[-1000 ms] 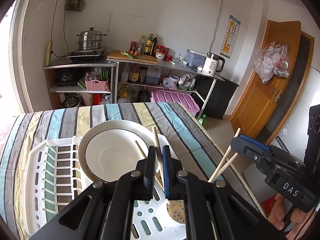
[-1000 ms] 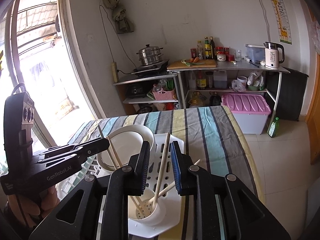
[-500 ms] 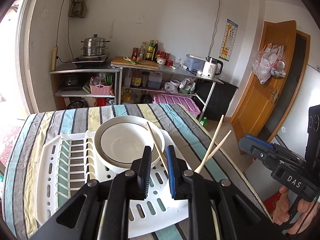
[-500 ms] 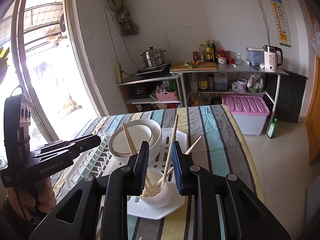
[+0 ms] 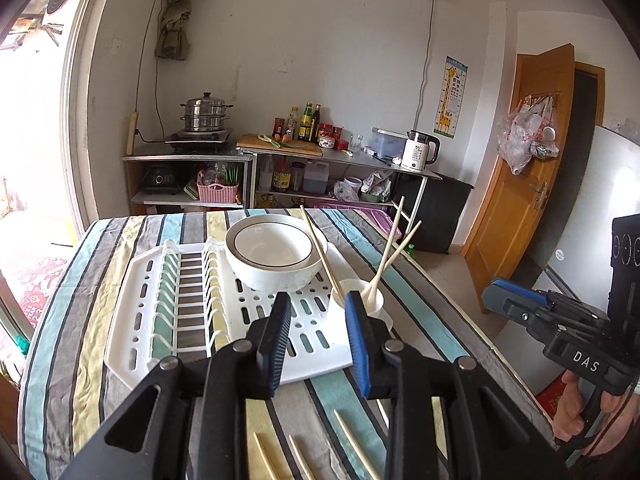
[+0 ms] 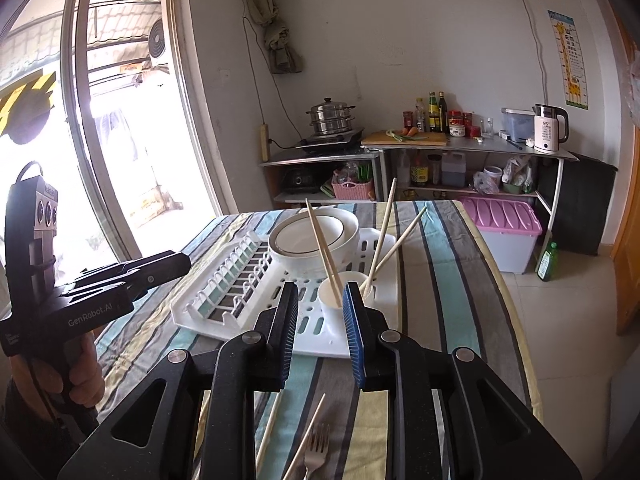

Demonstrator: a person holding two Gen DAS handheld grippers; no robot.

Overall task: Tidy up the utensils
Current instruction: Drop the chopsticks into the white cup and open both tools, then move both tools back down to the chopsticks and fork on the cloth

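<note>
Four chopsticks point(image 6: 326, 250) stand in my rack's cup point(image 6: 334, 300); more chopsticks point(image 5: 352, 444) and a fork point(image 6: 316, 450) wait on the cloth point(image 5: 100, 364), left gripper point(image 5: 318, 330) opening empty, right gripper point(image 6: 320, 334) narrow, empty.

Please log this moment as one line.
left fingers: opening, empty | right fingers: open, empty | chopsticks in cup | fork on table

White letters "DAS" stood on the black body of the right hand-held gripper point(image 5: 516, 302), seen from the left wrist camera. From the right wrist camera, the side of the left hand-held gripper point(image 6: 160, 270) carried "GenRobot.AI" in pale letters, with a smaller line below it too small to read. The white kettle point(image 6: 548, 132) on the shelf unit showed "55" on its front. The giraffe chart point(image 5: 450, 98) on the wall bore printed rows too small to read.
</note>
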